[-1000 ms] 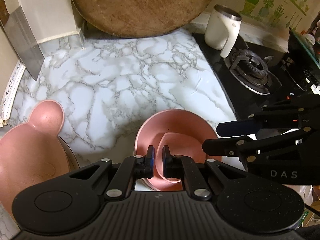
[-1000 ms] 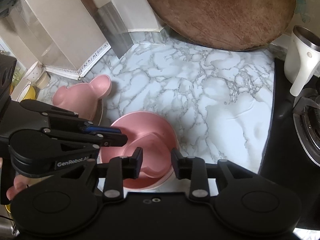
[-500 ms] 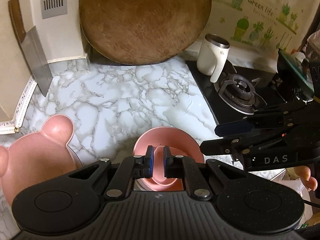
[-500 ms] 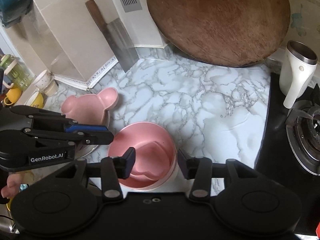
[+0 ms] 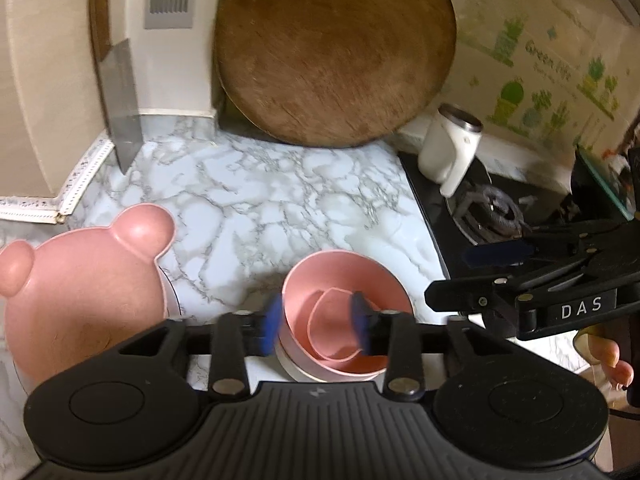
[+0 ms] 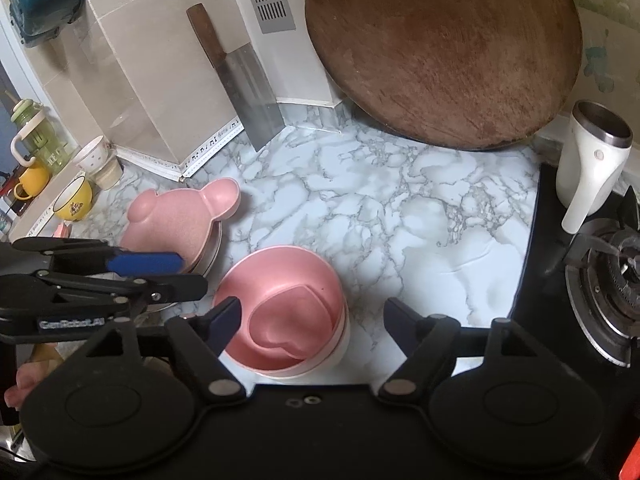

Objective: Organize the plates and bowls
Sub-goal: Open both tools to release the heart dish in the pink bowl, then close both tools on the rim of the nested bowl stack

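Left tongs [image 5: 316, 322]: jaws apart and just been opening; nothing pressed between the blue pads, which stand either side of the pink stack's near rim without touching it as far as the view shows.
Right tongs [image 6: 312, 320]: jaws spread wide, just been opening, empty; they hover over the near edge of the stack, the left finger in front of the bowl's rim, the right finger clear of it over bare marble.
Round pink bowl [image 6: 280, 276]: directly ahead of and below both tongs, on the surface, seated in a paler white bowl [image 6: 342, 344] whose rim shows beneath it.
Heart-shaped pink dish [image 6: 288, 320]: lies inside the round pink bowl, tilted toward the near side, free of both tongs.
Bear-eared pink plate [image 5: 80, 280]: left of the left tongs, on top of another dish whose edge shows beneath; apart from the bowl stack.
Surface [image 6: 400, 208]: marble-patterned, bare ahead of the tongs.
Round wooden board [image 5: 336, 52]: far ahead of the tongs, leaning upright against the wall.
Cleaver [image 6: 248, 92]: ahead and left, blade tip down on the surface, leaning on the wall.
White mug [image 6: 592, 156]: ahead and right of the right tongs, at the edge of the gas hob [image 6: 612, 280].
Hand [image 5: 608, 360]: fingers visible under the right tongs in the left view.
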